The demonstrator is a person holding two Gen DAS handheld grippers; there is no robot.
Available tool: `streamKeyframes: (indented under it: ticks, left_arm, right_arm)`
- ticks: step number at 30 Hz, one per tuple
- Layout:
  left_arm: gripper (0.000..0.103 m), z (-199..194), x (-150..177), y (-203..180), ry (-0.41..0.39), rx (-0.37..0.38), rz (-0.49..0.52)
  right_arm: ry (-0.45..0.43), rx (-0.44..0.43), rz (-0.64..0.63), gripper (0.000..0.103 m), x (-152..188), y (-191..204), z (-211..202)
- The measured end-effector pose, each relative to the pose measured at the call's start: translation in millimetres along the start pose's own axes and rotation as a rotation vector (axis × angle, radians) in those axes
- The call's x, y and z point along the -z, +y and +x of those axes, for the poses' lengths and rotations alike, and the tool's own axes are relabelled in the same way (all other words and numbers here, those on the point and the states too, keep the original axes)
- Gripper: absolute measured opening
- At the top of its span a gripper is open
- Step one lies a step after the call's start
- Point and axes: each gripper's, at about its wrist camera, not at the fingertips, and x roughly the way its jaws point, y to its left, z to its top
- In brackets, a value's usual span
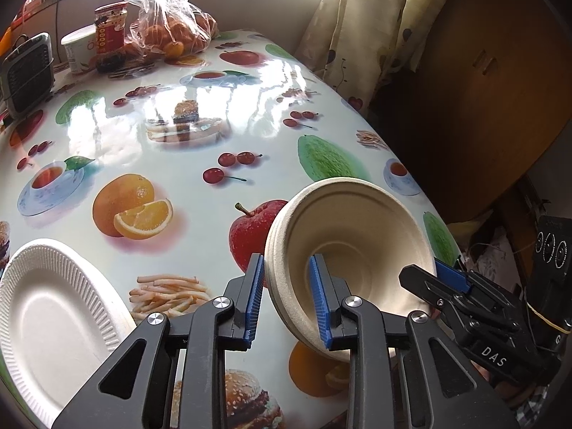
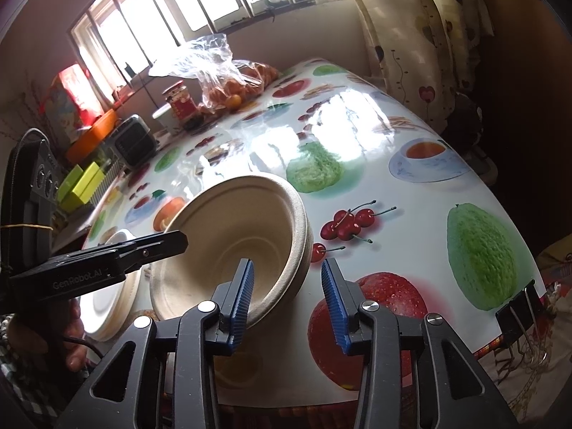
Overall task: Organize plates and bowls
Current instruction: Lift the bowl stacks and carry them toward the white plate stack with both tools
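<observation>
A stack of beige paper bowls (image 1: 350,236) is tilted on the fruit-print table, seen also in the right wrist view (image 2: 236,236). My left gripper (image 1: 287,300) straddles the stack's near left rim with its jaws apart, one finger outside and one inside. My right gripper (image 2: 287,298) straddles the opposite rim with its jaws apart, and it shows in the left wrist view (image 1: 447,279). A stack of white paper plates (image 1: 46,314) lies at the left, also in the right wrist view (image 2: 107,304).
At the table's far end stand a red-labelled jar (image 1: 109,28), a white cup (image 1: 77,52), a plastic bag of oranges (image 1: 171,28) and a small grey heater (image 1: 26,71). A curtain (image 1: 361,25) and a wooden cabinet (image 1: 475,89) stand to the right. A binder clip (image 2: 518,307) grips the table edge.
</observation>
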Motion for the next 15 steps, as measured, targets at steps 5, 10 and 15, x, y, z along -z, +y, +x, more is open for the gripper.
streamKeyframes:
  ticks: [5,10,15]
  left_arm:
    - [0.019,1.0,0.1,0.1,0.003,0.004,0.002]
    - [0.017,1.7,0.7,-0.3,0.003,0.001,0.004]
    - [0.017,1.5,0.8,-0.1,0.003,0.003,0.003]
  right_arm:
    - [0.0,0.0,-0.001,0.035,-0.3,0.0,-0.1]
    - [-0.001,0.004,0.002,0.034,1.8,-0.1,0.4]
    - [-0.001,0.004,0.002,0.033,1.8,-0.2,0.4]
